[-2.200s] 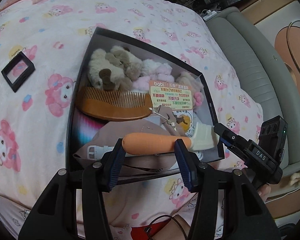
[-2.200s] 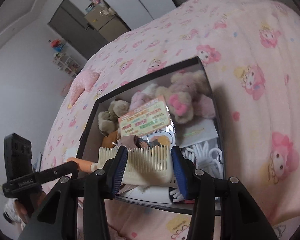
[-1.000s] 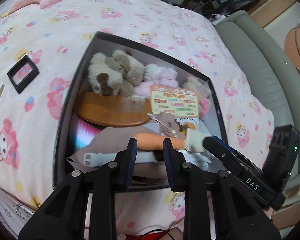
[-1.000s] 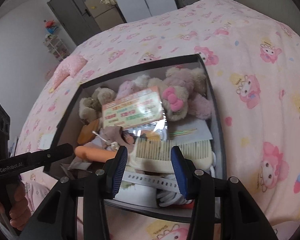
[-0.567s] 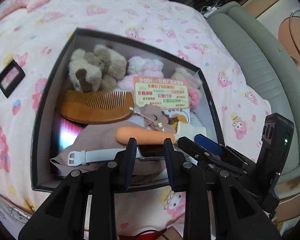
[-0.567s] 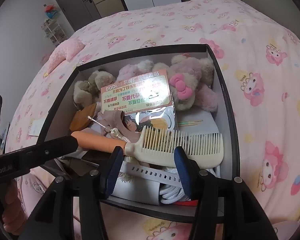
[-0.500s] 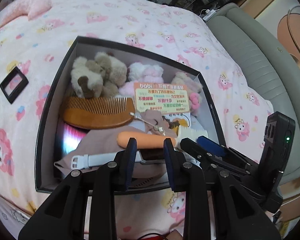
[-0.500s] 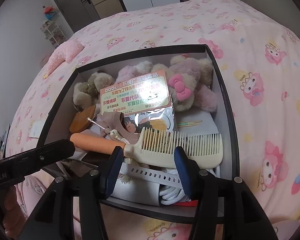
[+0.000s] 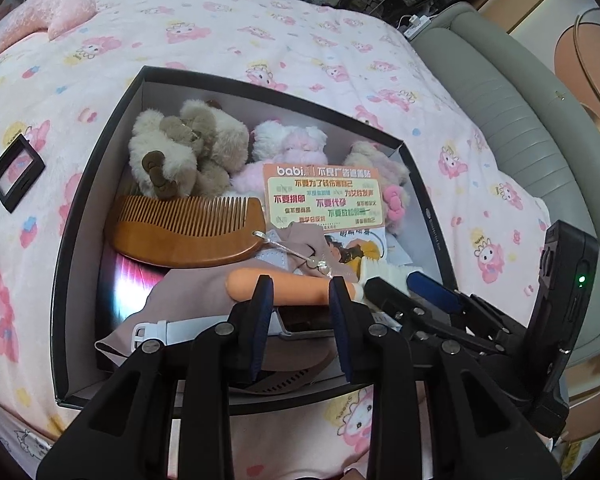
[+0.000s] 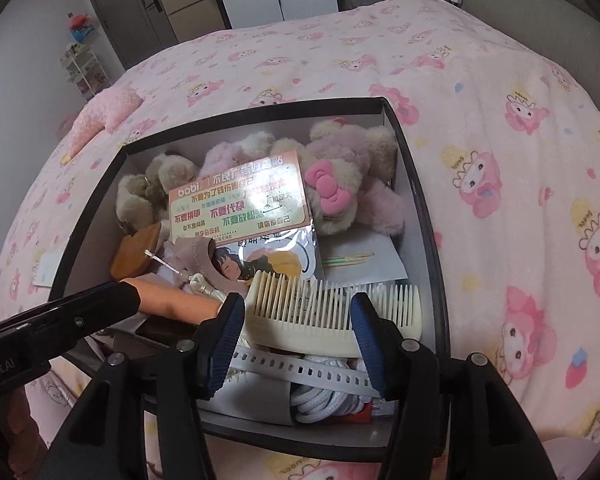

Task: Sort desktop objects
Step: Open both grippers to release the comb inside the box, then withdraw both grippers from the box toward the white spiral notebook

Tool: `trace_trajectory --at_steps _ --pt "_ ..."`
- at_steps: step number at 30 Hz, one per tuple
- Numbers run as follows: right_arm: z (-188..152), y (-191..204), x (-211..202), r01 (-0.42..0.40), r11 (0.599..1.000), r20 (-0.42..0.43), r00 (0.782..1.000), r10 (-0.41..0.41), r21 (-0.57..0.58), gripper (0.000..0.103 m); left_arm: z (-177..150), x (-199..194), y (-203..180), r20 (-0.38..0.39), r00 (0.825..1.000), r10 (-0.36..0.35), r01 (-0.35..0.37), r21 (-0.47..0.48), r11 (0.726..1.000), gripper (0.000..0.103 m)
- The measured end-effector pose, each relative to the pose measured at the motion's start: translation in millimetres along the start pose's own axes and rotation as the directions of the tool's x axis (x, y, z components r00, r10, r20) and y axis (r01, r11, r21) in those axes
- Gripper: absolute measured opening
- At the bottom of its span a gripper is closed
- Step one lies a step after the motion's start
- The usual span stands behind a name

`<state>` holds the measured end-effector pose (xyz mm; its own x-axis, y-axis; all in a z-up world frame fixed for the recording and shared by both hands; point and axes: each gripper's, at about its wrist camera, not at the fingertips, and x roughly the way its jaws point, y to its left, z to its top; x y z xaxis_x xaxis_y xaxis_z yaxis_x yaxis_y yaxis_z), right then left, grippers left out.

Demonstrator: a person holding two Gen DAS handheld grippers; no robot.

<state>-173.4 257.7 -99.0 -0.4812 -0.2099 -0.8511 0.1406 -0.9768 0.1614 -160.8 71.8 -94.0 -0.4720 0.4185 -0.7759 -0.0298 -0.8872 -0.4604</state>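
Observation:
A black box [image 9: 76, 208] on the pink bedspread holds plush toys [image 9: 184, 148], a brown wooden comb [image 9: 184, 232], a sticker pack [image 9: 324, 198], a white strap [image 9: 168, 326] and a cream comb with an orange handle [image 9: 296, 290]. The cream comb [image 10: 332, 312] lies across the box's near part. My left gripper [image 9: 300, 300] hangs open and empty just over the orange handle. My right gripper [image 10: 296, 320] is open around the comb's toothed part, not gripping it; the box wall [image 10: 424, 216] is to its right.
A small black frame [image 9: 16, 172] lies on the bedspread left of the box. A pink cushion [image 9: 60, 16] is at the far left. A grey sofa [image 9: 512, 112] borders the bed on the right. White cord [image 10: 324, 404] fills the box's near corner.
The cream comb, earlier held by both grippers, now rests in the box. The left jaws closed in and stay apart over the handle. The right gripper opened and drew back slightly.

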Motion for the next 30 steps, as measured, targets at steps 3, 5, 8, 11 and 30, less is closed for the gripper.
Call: trace_trajectory --at_steps 3,5,8,11,30 --pt "-2 1 -2 0.000 1.000 0.002 1.000 0.000 -0.009 0.056 -8 -10 -5 0.061 0.998 0.015 -0.016 0.012 1.000 0.028" --pt "-4 -2 -12 -0.032 0.999 0.032 0.999 0.031 0.014 0.056 -13 -22 -12 0.106 0.994 0.015 -0.018 0.029 0.999 0.029" --pt "-8 -1 -44 -0.003 1.000 0.141 0.990 -0.001 0.026 0.056 -18 -38 -22 0.127 0.992 0.003 -0.011 0.059 0.998 0.037" --pt "-13 4 -69 -0.021 0.998 0.202 0.979 0.010 0.051 0.056 -23 -56 -35 0.153 0.988 0.013 -0.030 0.115 0.993 0.042" --pt "-52 76 -144 -0.023 0.999 0.265 0.964 0.017 0.023 0.056 -69 -148 -17 0.224 0.972 0.074 -0.117 0.187 0.975 0.046"
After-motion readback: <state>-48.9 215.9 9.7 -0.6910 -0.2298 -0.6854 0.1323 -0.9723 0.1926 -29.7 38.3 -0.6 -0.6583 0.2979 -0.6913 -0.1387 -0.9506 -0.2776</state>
